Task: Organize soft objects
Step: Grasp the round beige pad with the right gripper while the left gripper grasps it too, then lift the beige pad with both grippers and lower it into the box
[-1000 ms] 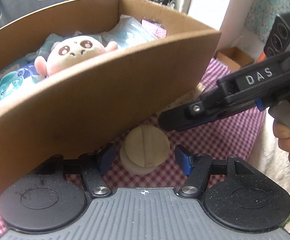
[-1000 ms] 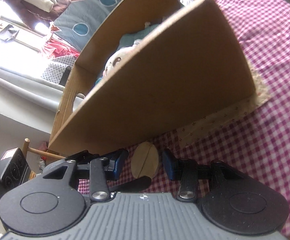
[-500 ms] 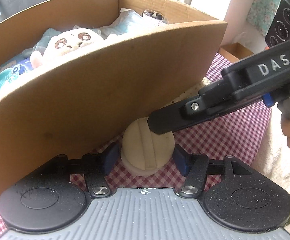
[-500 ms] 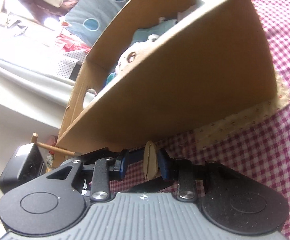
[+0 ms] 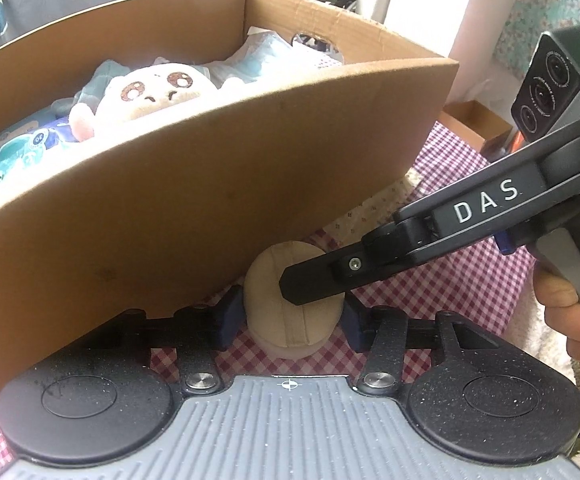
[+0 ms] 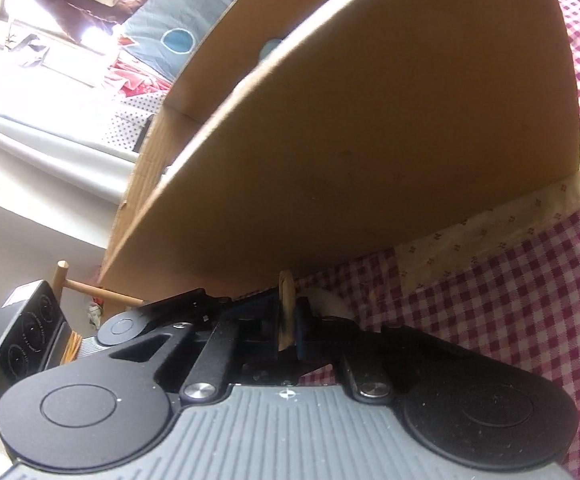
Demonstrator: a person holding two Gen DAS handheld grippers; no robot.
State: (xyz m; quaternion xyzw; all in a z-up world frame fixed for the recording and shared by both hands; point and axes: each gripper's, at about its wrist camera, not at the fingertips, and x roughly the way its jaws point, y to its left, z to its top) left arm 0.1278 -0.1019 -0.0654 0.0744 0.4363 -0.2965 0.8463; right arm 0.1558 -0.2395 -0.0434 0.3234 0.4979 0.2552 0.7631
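Observation:
A round beige plush cushion [image 5: 278, 312] lies on the checked cloth against the front wall of the cardboard box [image 5: 210, 200]. My left gripper [image 5: 290, 318] is open, with a blue pad on each side of the cushion. My right gripper [image 6: 288, 326] comes in from the right and is shut on the cushion's upper layer, squeezed thin between its pads [image 6: 285, 312]. In the left wrist view the right gripper's finger [image 5: 318, 280] covers the cushion's right part. A white plush doll [image 5: 150, 92] with pink ears lies inside the box.
The box also holds light blue soft packs [image 5: 10, 156] and a pale blue bag [image 5: 266, 52]. The pink checked cloth [image 6: 510, 300] has a cream floral patch [image 6: 490, 224] under the box corner. A small open box [image 5: 474, 120] stands at the far right.
My right gripper has closed on the cushion, pinching it flat. My left gripper has moved forward, so its open fingers now flank the cushion.

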